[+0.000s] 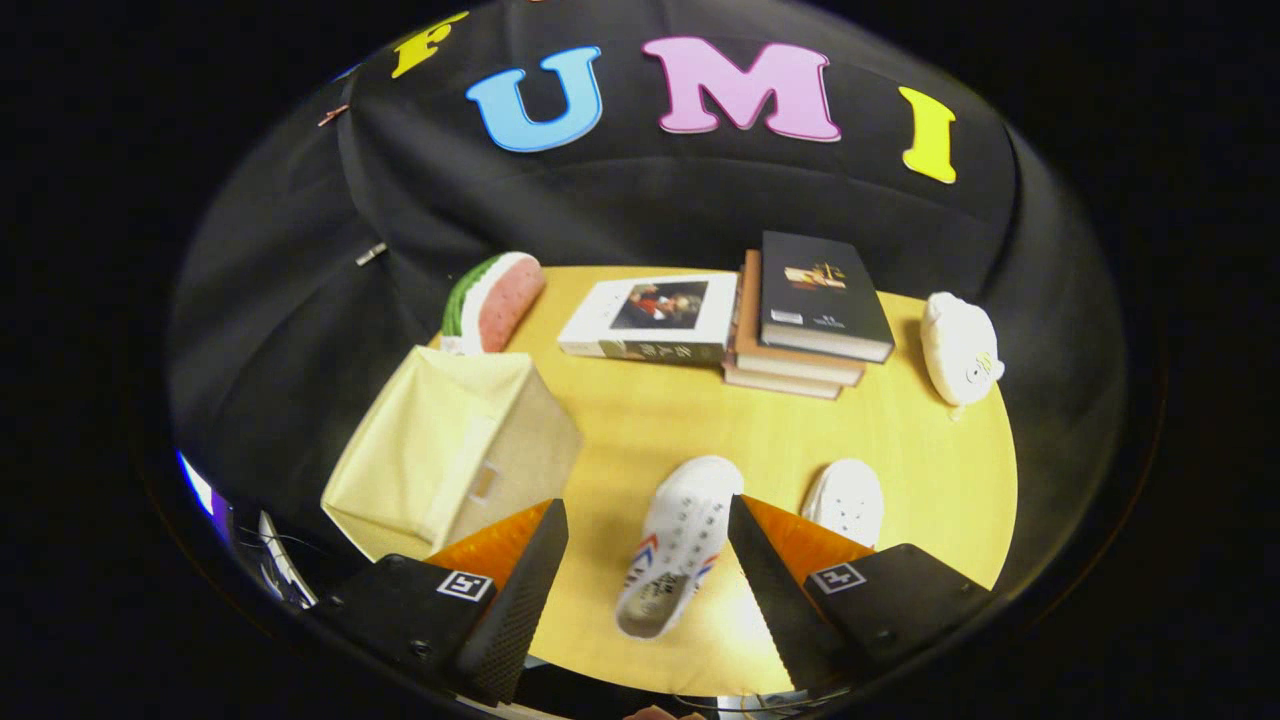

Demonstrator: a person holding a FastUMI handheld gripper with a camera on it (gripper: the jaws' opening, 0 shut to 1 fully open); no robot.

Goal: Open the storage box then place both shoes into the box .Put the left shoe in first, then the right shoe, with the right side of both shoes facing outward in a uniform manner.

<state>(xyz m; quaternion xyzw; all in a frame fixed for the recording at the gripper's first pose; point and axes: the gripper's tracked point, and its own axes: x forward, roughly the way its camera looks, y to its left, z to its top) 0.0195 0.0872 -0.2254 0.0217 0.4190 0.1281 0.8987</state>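
Gripper view looks down on a round yellow wooden table (800,440), the largest thing here, set against the black cloth wall of the booth.

Next in size is the storage box (450,445), a pale cream fabric cube standing at about ten o'clock from the fingers, near the table's edge. Its lid looks shut, and a small loop handle shows on the side that faces the shoes.

The gripper (648,515) has its fingers spread wide and clamps nothing; they hover above the near part of the table.

At twelve o'clock, well beyond the fingers, lies a stack of books (805,335) with a dark-covered volume on top. Just beside it, at eleven o'clock, lies a single white book (650,315) with a picture on its cover.

Between the fingers lies one white shoe (680,545), toe pointing away, with red and blue marks along its side; it sits closer to the right finger than to the left one and touches neither. The second white shoe (845,500) lies at one o'clock, just beyond the right finger, which hides part of it. Which shoe is the left one I cannot tell.

A watermelon-slice cushion (495,300) rests behind the box at eleven o'clock. A small white plush toy (960,345) sits at two o'clock by the far table edge.
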